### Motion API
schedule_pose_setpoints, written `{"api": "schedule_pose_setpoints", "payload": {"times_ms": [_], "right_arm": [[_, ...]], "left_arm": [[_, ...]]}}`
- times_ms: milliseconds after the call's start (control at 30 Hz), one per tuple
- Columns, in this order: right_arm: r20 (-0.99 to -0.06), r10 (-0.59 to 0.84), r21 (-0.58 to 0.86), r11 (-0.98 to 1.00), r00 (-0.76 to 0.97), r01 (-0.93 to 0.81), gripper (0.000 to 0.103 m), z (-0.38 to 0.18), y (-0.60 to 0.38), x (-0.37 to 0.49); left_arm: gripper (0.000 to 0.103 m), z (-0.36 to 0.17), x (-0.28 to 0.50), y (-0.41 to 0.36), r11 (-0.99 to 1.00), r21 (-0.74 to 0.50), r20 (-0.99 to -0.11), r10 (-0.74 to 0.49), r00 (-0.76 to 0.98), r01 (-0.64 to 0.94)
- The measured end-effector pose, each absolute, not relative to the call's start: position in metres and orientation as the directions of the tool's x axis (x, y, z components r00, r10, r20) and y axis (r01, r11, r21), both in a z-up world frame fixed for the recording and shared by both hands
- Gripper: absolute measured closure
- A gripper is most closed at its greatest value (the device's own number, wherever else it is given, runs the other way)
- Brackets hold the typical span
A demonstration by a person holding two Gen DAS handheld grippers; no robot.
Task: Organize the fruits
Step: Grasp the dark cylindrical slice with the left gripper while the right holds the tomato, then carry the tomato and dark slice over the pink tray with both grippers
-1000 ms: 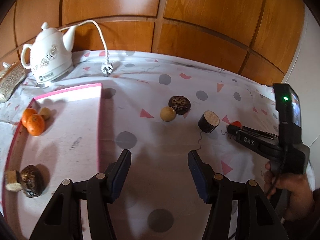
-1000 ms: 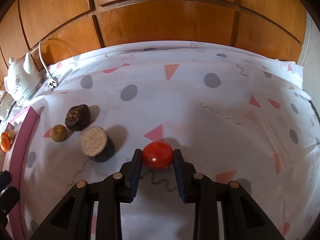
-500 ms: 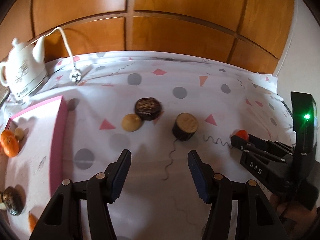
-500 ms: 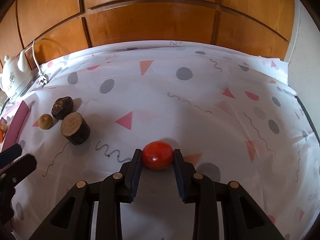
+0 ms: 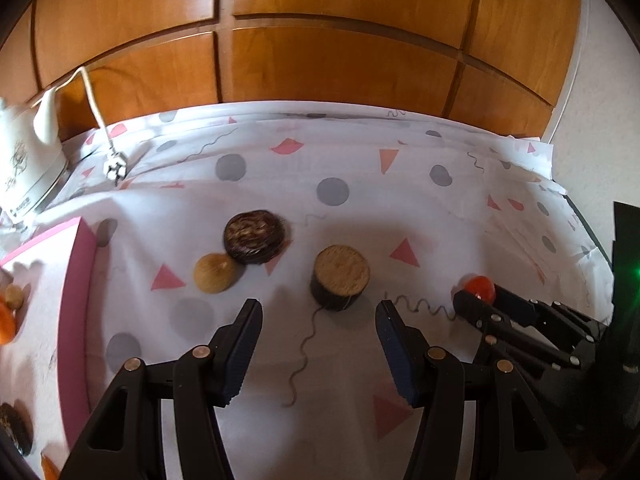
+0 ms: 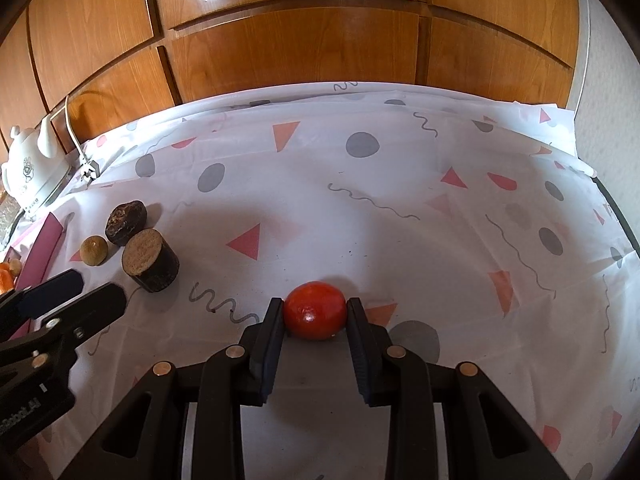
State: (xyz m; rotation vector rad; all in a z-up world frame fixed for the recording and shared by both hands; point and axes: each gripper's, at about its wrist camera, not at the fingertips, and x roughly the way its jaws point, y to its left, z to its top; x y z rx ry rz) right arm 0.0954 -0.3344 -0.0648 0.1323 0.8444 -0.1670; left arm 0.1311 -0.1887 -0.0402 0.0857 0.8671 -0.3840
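Observation:
My right gripper [image 6: 315,318] is shut on a red round fruit [image 6: 315,310], close above the patterned cloth; the fruit also shows in the left wrist view [image 5: 478,287]. My left gripper [image 5: 318,316] is open and empty, just short of a dark cylinder fruit with a tan cut top [image 5: 340,276]. Beyond it lie a small tan round fruit [image 5: 215,273] and a dark brown flat fruit [image 5: 254,236], touching each other. A pink-rimmed tray [image 5: 74,320] at the left holds orange fruits [image 5: 6,322] and dark pieces [image 5: 14,430].
A white electric kettle [image 5: 24,164] with a cord and plug [image 5: 114,168] stands at the back left. Wooden panels [image 5: 320,40] close the back. The cloth's right edge [image 5: 592,236] drops off by a white wall.
My left gripper has swung right, away from the tray and closer to the cylinder fruit. My right gripper has moved right and back with the red fruit, away from the other fruits.

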Motion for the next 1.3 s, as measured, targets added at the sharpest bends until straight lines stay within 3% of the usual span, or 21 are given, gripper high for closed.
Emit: {"api": "schedule_pose_setpoints", "payload": {"times_ms": [267,367,767,1100,1300], "right_arm": [[-0.747,-0.079,0.072,0.977,0.660,0.199,0.071,-0.065,-0.336,0.095],[-0.745,-0.078,0.075,0.977,0.662,0.199,0.071,-0.066,-0.337,0.095],[-0.751,-0.097,0.045,0.979,0.653,0.197,0.071,-0.065,-0.333,0.097],[-0.755,-0.120,0.013,0.980,0.645,0.198,0.071,-0.066,-0.328,0.099],[-0.758,-0.134,-0.006,0.980,0.639,0.198,0.071,-0.066,-0.326,0.099]], "left_arm": [[0.044,-0.048,0.150,-0.212,0.930,-0.060,-0.765,-0.277,0.582,0.364],[0.067,-0.059,0.158,-0.216,0.931,-0.060,-0.784,-0.268,0.560,0.361],[0.067,-0.049,0.122,-0.182,0.928,-0.102,-0.754,-0.307,0.581,0.358],[0.067,-0.056,0.085,-0.126,0.966,-0.065,-0.746,-0.214,0.630,0.252],[0.067,-0.062,0.082,-0.121,0.965,-0.073,-0.737,-0.221,0.638,0.250]]}}
